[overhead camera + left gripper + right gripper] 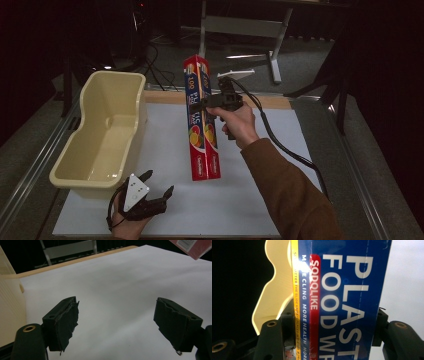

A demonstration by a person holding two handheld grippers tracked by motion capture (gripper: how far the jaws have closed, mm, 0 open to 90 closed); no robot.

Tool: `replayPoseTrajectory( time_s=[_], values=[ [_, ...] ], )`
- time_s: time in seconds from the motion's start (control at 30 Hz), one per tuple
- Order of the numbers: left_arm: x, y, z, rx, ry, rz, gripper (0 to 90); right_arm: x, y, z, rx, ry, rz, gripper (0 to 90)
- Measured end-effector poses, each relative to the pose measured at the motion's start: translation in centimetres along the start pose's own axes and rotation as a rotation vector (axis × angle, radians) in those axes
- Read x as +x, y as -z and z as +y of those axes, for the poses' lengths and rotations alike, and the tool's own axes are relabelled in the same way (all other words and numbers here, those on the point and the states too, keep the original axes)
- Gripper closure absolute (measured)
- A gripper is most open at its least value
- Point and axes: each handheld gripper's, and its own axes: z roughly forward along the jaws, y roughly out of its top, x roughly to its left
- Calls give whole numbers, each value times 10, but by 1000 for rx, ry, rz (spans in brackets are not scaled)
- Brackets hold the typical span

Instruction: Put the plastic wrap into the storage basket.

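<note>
High view: right gripper (204, 106) clamped across a long red-and-blue food wrap box (202, 120), about a third of the way down its length. Box held clear above the white sheet (240, 200) on the bench, long axis running away from the person, near end tilted down. Cream plastic tub (105, 132) stands at the sheet's left edge, well apart from the box. Left gripper (157, 187) low at the near left, just beside the tub's near corner, jaws spread, nothing between them.

Left gripper view: jaws wide apart over bare white sheet (115, 290); tub wall (10, 312) at the left; a corner of the box (193, 247) at the top right.

Right gripper view: both jaws pressed on the sides of the box (342, 300), "PLASTIC FOOD" lettering facing the camera; tub rim (275, 290) behind it at left.
</note>
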Motion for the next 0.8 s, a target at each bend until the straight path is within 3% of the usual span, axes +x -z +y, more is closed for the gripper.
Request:
replayPoseTrajectory(
  time_s=[0.17,0.3,0.57,0.7,0.8],
  values=[
    [0,1,0,-1,-2,2,191,11,-9,4,-14,-14,17,418],
    [0,1,0,-4,3,-1,191,20,-12,10,-20,-43,69,418],
    [1,1,-1,-5,13,5,191,39,-17,22,-58,-57,81,417],
    [-1,1,-2,-2,12,12,191,49,-21,28,-63,-34,45,418],
    [-1,1,-2,-2,12,13,191,53,-25,31,-68,-42,54,418]
  ],
)
